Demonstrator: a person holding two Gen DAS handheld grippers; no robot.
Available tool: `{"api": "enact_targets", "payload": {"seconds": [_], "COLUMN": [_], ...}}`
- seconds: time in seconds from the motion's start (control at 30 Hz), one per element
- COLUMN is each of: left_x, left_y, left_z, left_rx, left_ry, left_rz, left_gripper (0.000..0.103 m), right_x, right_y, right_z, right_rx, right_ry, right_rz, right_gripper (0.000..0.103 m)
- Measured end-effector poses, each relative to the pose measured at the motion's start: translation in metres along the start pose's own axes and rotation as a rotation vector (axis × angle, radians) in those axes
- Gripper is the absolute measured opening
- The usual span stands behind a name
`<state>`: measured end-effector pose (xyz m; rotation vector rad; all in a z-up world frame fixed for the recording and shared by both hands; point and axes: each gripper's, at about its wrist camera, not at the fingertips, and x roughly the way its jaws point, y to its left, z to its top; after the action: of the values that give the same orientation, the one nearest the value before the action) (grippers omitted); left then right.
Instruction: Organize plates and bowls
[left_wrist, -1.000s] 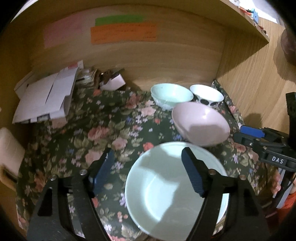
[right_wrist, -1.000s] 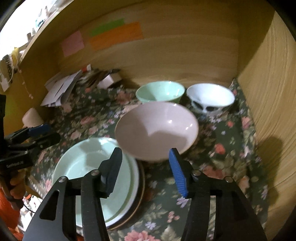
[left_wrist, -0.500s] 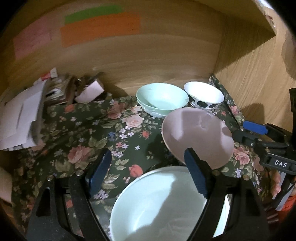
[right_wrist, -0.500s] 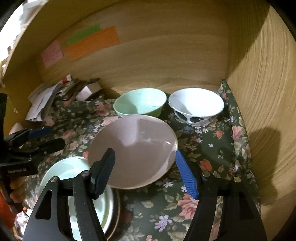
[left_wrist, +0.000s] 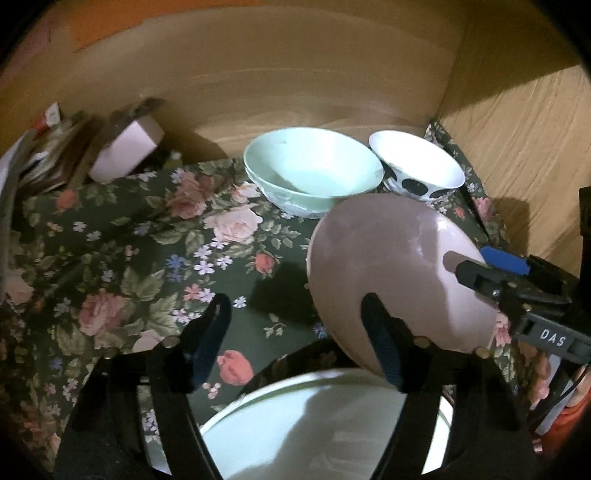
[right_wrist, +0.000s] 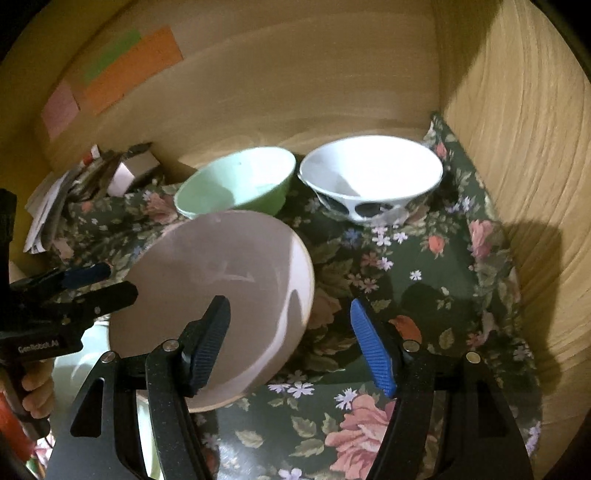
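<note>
Pink bowl sits tilted near the front of the floral cloth, its lower side above the rim of the pale green plate at the front edge. I cannot tell what it rests on. My left claw is spread and closing, with the bowl's left rim between its jaws and neither pad pressing. My right claw is also spread and closing. One of its fingers reaches over the bowl's inside and the blue one stands clear outside the right rim. Towards the cloth's back right corner stand a green bowl and, just beside it, a white spotted bowl.
</note>
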<state>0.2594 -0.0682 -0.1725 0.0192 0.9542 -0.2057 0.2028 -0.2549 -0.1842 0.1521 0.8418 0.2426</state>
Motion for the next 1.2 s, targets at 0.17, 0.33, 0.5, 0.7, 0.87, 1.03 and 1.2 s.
{"api": "enact_targets", "payload": {"seconds": [0.17,0.33,0.5,0.7,0.87,1.03,1.2], "left_x": [0.015,0.021,0.026,0.029,0.027,0.011,-0.009], "left_y": [-0.007,-0.015,-0.017,-0.025,-0.025,-0.022,-0.02], "left_z": [0.001,-0.001,0.001,0.001,0.0,-0.001,-0.001], "left_rx": [0.018,0.054,0.054,0.077,0.076,0.07,0.067], "left_ry": [0.037,0.049,0.058,0.046,0.046,0.018,-0.026], "left_rz": [-0.02,-0.03,-0.05,-0.034,-0.041,-0.053,-0.063], "left_gripper": [0.052,0.039,0.03,0.022,0.022,0.022,0.022], "right_x": [0.012,0.02,0.025,0.027,0.022,0.011,-0.006], "right_y": [-0.003,-0.004,0.001,0.007,0.006,0.004,0.01], "right_z": [-0.003,-0.005,-0.006,-0.005,-0.007,-0.007,-0.003], "right_rx": [0.009,0.018,0.021,0.024,0.037,0.045,0.031], "right_ry": [0.026,0.055,0.079,0.089,0.085,0.067,0.028], "right_rz": [0.017,0.036,0.082,0.085,0.083,0.089,0.091], "right_gripper": [0.046,0.036,0.03,0.027,0.026,0.026,0.026]}}
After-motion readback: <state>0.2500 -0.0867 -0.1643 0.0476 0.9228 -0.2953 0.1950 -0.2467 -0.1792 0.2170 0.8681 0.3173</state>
